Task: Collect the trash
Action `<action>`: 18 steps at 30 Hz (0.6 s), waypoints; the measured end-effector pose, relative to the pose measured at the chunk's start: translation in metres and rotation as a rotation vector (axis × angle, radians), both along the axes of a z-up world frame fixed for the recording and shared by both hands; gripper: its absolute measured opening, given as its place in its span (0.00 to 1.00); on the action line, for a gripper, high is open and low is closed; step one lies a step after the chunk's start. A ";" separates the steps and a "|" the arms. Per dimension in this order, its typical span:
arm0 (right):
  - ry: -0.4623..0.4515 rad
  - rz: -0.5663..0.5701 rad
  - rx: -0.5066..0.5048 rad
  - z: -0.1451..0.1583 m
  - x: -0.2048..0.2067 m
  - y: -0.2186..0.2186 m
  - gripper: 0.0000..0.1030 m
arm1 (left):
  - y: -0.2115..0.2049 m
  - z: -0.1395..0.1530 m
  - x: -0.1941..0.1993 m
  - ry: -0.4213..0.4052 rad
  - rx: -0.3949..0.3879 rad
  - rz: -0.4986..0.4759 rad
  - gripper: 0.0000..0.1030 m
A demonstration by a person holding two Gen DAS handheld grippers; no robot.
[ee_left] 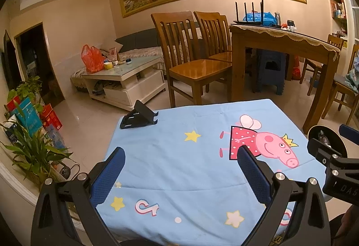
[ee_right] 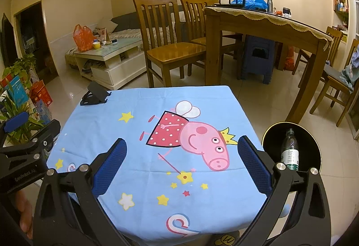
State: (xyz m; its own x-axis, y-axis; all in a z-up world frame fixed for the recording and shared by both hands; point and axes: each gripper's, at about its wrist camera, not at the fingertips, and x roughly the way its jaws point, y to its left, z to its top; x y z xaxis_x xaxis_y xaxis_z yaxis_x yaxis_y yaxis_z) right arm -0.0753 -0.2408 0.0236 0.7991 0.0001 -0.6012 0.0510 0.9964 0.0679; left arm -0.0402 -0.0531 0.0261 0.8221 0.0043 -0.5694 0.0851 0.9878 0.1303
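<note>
A black round trash bin (ee_right: 311,151) stands on the floor right of the table, with a clear plastic bottle (ee_right: 290,150) with a white label upright inside it. The bin also shows in the left wrist view (ee_left: 338,140), partly hidden by the right gripper. My left gripper (ee_left: 181,167) is open and empty above the blue cartoon-pig tablecloth (ee_left: 179,156). My right gripper (ee_right: 181,160) is open and empty above the same cloth (ee_right: 145,145), left of the bin. The left gripper's body shows at the left edge of the right wrist view (ee_right: 22,147).
A black phone stand (ee_left: 138,118) sits on the table's far left corner. Wooden chairs (ee_left: 190,59) and a wooden dining table (ee_left: 280,44) stand beyond. A white coffee table (ee_left: 125,80) with an orange bag is far left. Plants and boxes (ee_left: 29,133) line the left wall.
</note>
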 end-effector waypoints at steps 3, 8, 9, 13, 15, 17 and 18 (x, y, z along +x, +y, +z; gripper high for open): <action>0.002 0.002 -0.003 -0.001 0.000 0.001 0.95 | 0.003 -0.001 0.001 0.007 -0.013 0.005 0.94; 0.007 0.010 -0.003 -0.006 -0.002 0.005 0.95 | 0.007 -0.003 0.005 0.029 -0.032 0.003 0.94; 0.008 0.011 -0.003 -0.007 -0.003 0.005 0.95 | 0.008 -0.003 0.005 0.030 -0.034 0.000 0.94; 0.010 0.012 -0.003 -0.008 -0.004 0.004 0.95 | 0.011 -0.001 0.003 0.031 -0.056 -0.009 0.94; 0.013 0.012 -0.002 -0.009 -0.003 0.002 0.95 | 0.012 0.000 0.003 0.032 -0.072 -0.012 0.94; 0.015 0.012 0.000 -0.010 -0.003 0.001 0.95 | 0.014 0.000 0.003 0.029 -0.086 -0.010 0.94; 0.014 0.012 -0.001 -0.009 -0.003 0.001 0.95 | 0.015 0.000 0.003 0.024 -0.080 -0.007 0.94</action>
State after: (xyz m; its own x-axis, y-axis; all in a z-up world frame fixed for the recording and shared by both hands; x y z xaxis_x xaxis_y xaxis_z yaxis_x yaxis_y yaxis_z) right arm -0.0783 -0.2396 0.0144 0.7905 0.0093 -0.6123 0.0396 0.9970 0.0662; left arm -0.0377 -0.0385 0.0261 0.8081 -0.0472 -0.5871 0.0938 0.9944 0.0491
